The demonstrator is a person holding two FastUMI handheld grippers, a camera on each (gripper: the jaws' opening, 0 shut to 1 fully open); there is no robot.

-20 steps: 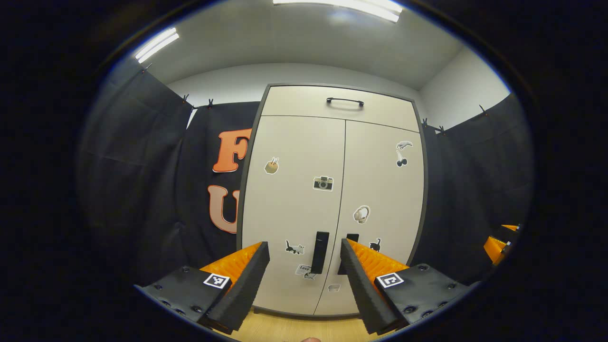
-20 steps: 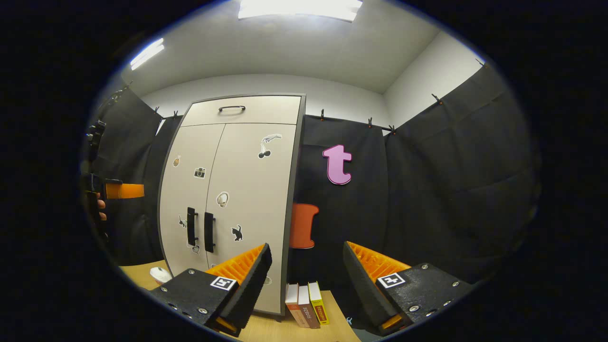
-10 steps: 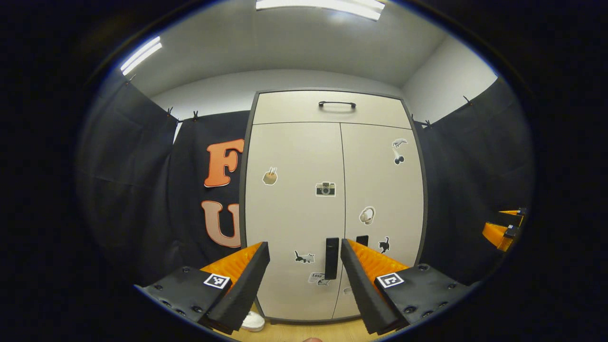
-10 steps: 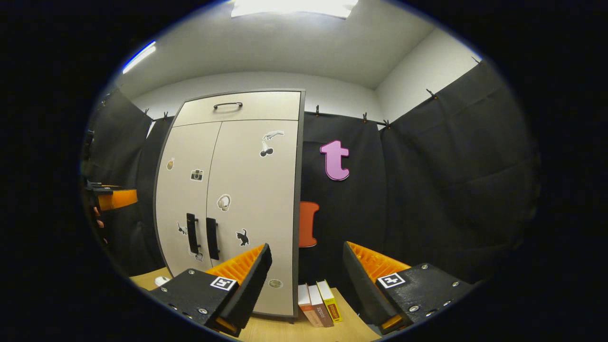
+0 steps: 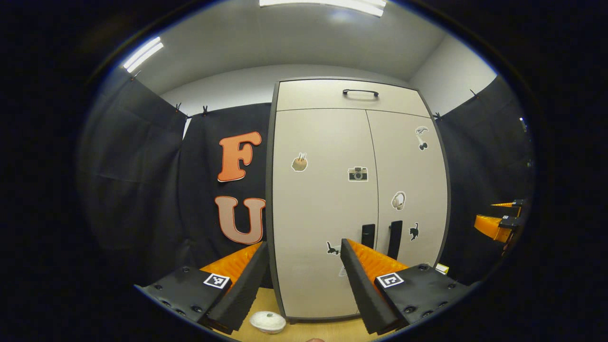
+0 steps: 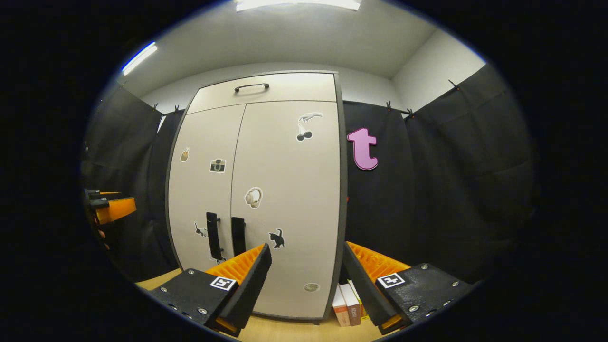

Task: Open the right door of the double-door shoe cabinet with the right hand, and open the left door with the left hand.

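Right tool (image 6: 304,280): fingers spread wide, nothing between them, held off the cabinet (image 6: 289,90). In the right gripper view the gap between its fingers faces the outer half of the right door (image 6: 289,190), so the right handle (image 6: 238,236) lies up and to the left of the tool, well apart from it. By my reading the coming move is a reach forward and leftward.

Left tool (image 5: 304,280): fingers likewise spread, empty. In the left gripper view the left handle (image 5: 367,236) sits just above its right-hand finger (image 5: 375,263), to the right of the gap, some way beyond.

Small items: a white bowl-like object (image 5: 268,321) on the tabletop (image 5: 323,330) before the cabinet's left corner; a few books (image 6: 346,308) standing at its right corner.

Cabinet: upright on the tabletop, both doors shut and flush. The left door (image 5: 323,190) and right door meet at a centre seam. Both handles are dark vertical bars, long axis up and down, set low on either side of the seam. Each tool is nearer its own door. Hinges probably run along the outer edges, so each door should swing outward from the seam. A horizontal handle (image 6: 251,87) sits on the top panel.
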